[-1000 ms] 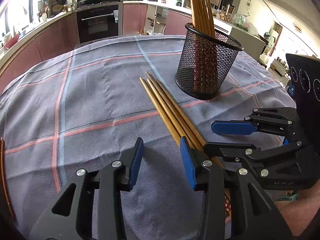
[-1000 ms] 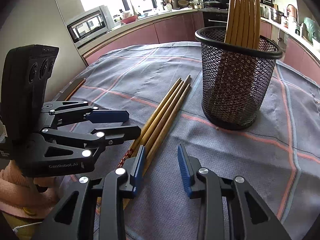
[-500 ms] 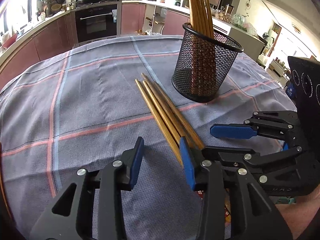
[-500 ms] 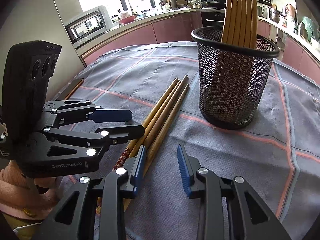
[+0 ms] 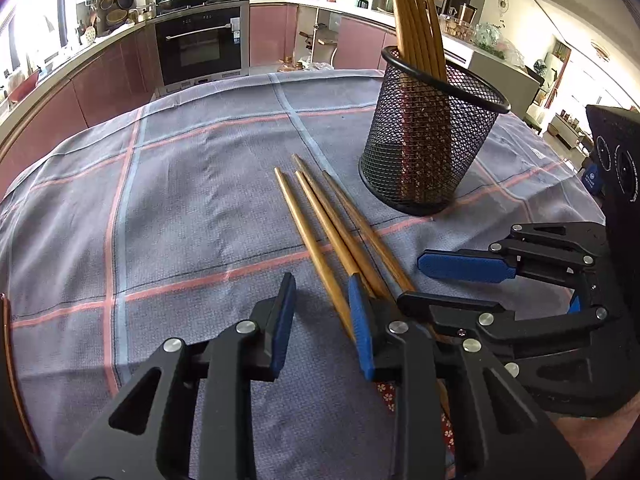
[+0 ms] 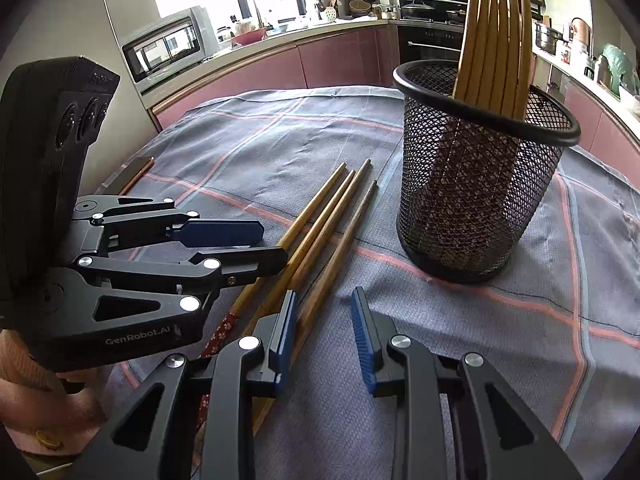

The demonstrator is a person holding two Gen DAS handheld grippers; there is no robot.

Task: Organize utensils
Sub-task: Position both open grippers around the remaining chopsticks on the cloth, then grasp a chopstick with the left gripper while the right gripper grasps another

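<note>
A checked cloth [image 5: 168,200] covers the surface, which keeps the loose wooden pieces from rolling. On it stands a black mesh holder [image 6: 476,200], upright and already stocked with chopsticks that lean against its rim. Just beside its base lie four loose chopsticks [image 5: 320,224], side by side, tips toward the holder, probably next to go in. The left tongs [image 5: 322,320] and right tongs [image 6: 324,332] flank their near ends; both have just been closing, yet stand part open, nothing gripped.
</note>
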